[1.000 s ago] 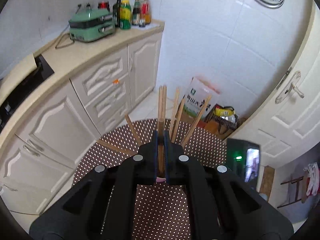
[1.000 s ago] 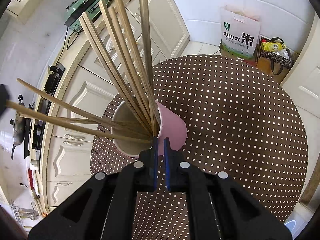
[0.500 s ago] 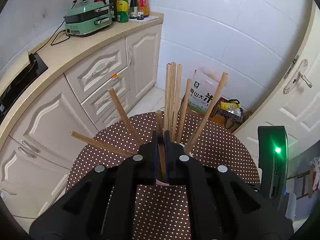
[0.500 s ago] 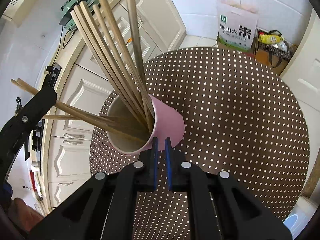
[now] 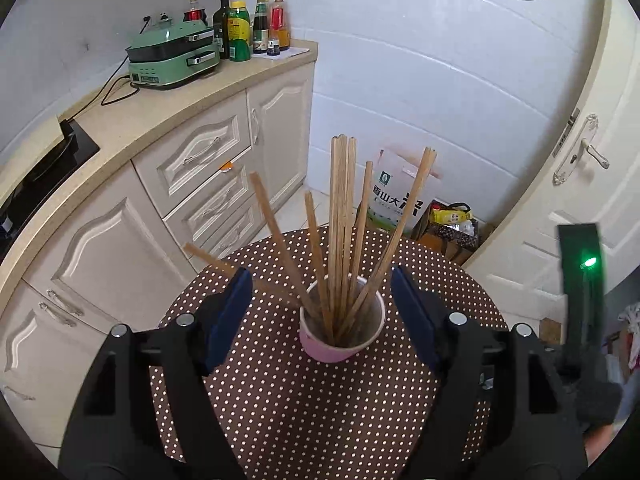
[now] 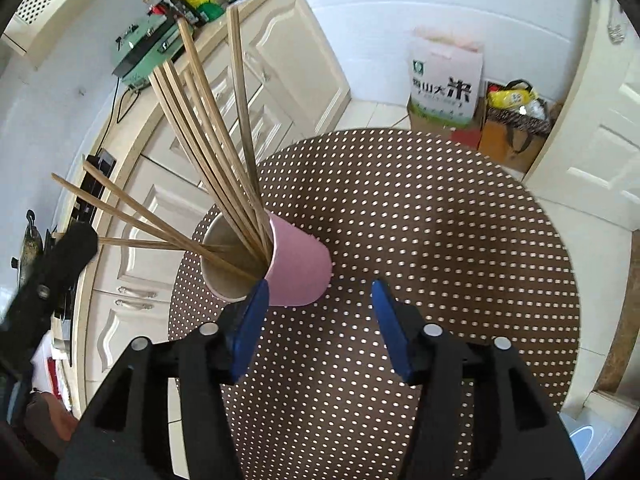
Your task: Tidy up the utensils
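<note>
A pink cup (image 5: 342,332) stands on the round dotted table (image 5: 320,408) and holds several wooden chopsticks (image 5: 340,220) that fan out upward. My left gripper (image 5: 320,272) hangs over the cup's near side. Its jaws are opening wide either side of the chopsticks and touch none of them. In the right wrist view the cup (image 6: 298,264) sits just ahead of my right gripper (image 6: 320,284), by its left finger. These jaws are opening too, and the pads press on nothing. The chopsticks (image 6: 208,132) lean left, away from the right gripper.
A beige counter runs along the left with a green appliance (image 5: 172,56), bottles (image 5: 240,28) and a black hob (image 5: 44,168). A rice bag (image 5: 396,196) and other bags sit on the floor beyond the table. A door (image 5: 580,160) is on the right.
The left gripper lowered a chopstick into the cup and opened, leaving it standing there. The right gripper, shut at the cup's rim, opened and drew slightly away to the right.
</note>
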